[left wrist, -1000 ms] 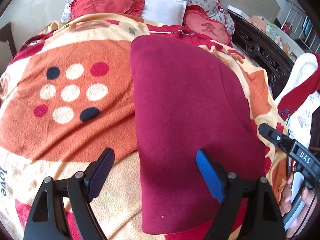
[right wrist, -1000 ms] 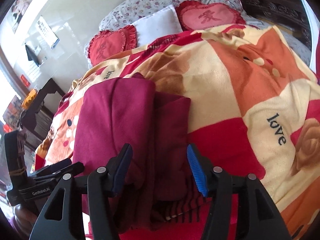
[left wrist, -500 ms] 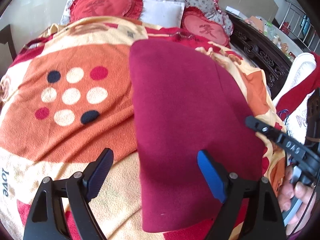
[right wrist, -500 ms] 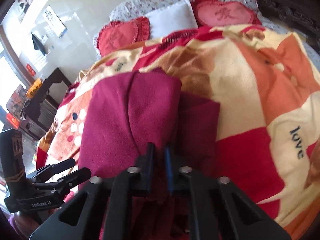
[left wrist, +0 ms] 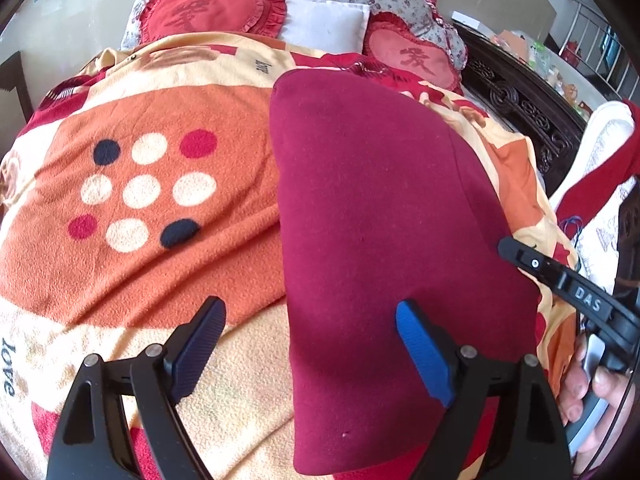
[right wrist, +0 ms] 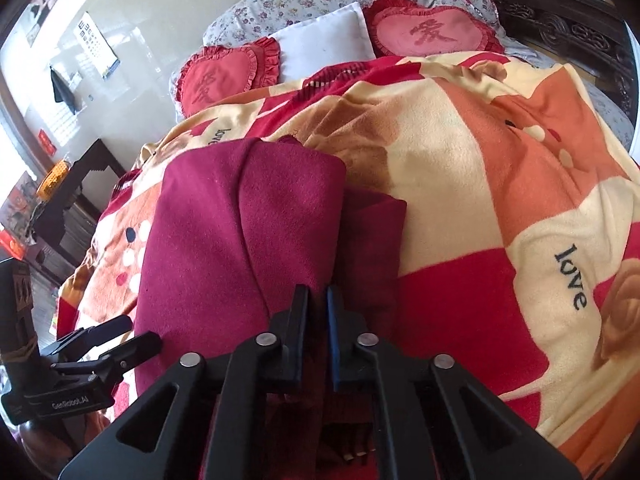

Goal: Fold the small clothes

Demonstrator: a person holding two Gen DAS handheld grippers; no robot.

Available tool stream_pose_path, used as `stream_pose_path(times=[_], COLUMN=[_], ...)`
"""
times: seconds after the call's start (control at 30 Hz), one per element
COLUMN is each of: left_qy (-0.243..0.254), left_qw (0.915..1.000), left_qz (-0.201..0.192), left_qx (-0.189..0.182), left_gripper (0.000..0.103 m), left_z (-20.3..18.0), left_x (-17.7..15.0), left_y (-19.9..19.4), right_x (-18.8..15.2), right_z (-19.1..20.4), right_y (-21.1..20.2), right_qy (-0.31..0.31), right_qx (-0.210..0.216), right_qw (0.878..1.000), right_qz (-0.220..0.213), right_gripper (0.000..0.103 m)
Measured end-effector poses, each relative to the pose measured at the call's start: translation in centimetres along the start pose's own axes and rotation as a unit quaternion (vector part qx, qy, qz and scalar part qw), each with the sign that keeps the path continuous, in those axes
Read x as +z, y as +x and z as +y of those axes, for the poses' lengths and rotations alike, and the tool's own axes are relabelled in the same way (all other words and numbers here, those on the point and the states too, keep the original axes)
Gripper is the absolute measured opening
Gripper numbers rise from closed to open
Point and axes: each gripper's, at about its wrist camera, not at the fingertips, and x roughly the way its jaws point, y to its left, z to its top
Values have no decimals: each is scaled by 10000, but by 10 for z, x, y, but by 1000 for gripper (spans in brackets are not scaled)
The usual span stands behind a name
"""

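Observation:
A dark red garment (left wrist: 380, 220) lies folded lengthwise on the patterned blanket (left wrist: 152, 184). My left gripper (left wrist: 310, 346) hangs open above its near left edge, one finger over the blanket, the other over the cloth. In the right wrist view the same dark red garment (right wrist: 240, 240) shows a folded top layer and a lower layer sticking out to the right. My right gripper (right wrist: 318, 308) is shut on the near right edge of the top layer. The left gripper (right wrist: 112, 340) shows there at the lower left, open, and the right gripper's finger (left wrist: 560, 280) shows at the right in the left wrist view.
Two red heart cushions (left wrist: 208, 12) and a white pillow (left wrist: 328, 24) lie at the head of the bed. A dark carved bed frame (left wrist: 528, 112) runs along the right. White and red clothes (left wrist: 600, 168) hang beyond it. A dark side table (right wrist: 72, 200) stands left of the bed.
My right gripper has gone from open around the garment's near edge to shut on it. The left gripper has stayed open in place.

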Motion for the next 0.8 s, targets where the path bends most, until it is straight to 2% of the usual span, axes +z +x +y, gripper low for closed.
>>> stream_pose_path(times=[0.13, 0.2, 0.33, 0.47, 0.6, 0.73, 0.77, 0.8], left_qy=[-20, -12, -34, -92, -116, -216, -253, -287], left_qw=[10000, 10000, 9999, 9981, 9954, 9922, 9911, 9897], left_qz=[6, 3, 7, 121, 267, 475, 519, 596], left_qx=[-42, -42, -144, -605, -912, -1131, -1196, -1272], left_gripper=[91, 92, 93, 93, 97, 97, 97, 93], left_z=[3, 4, 5, 8, 8, 6, 5, 4], left_x=[1, 2, 6, 9, 11, 13, 13, 13], left_y=[2, 4, 9, 17, 28, 40, 42, 45], right_x=[3, 6, 9, 10, 13, 14, 13, 12], right_z=[-9, -18, -34, -44, -41, -24, -18, -10], right_y=[-4, -3, 9, 27, 37, 41, 43, 45], right_qy=[228, 342, 570, 635, 629, 369, 259, 76], right_qx=[160, 232, 452, 736, 1031, 1079, 1009, 826], right_qw=[9996, 9990, 9973, 9952, 9926, 9932, 9942, 9962], right_qz=[-99, -183, -42, 104, 152, 233, 252, 274], right_gripper=[37, 49, 52, 57, 58, 59, 59, 57])
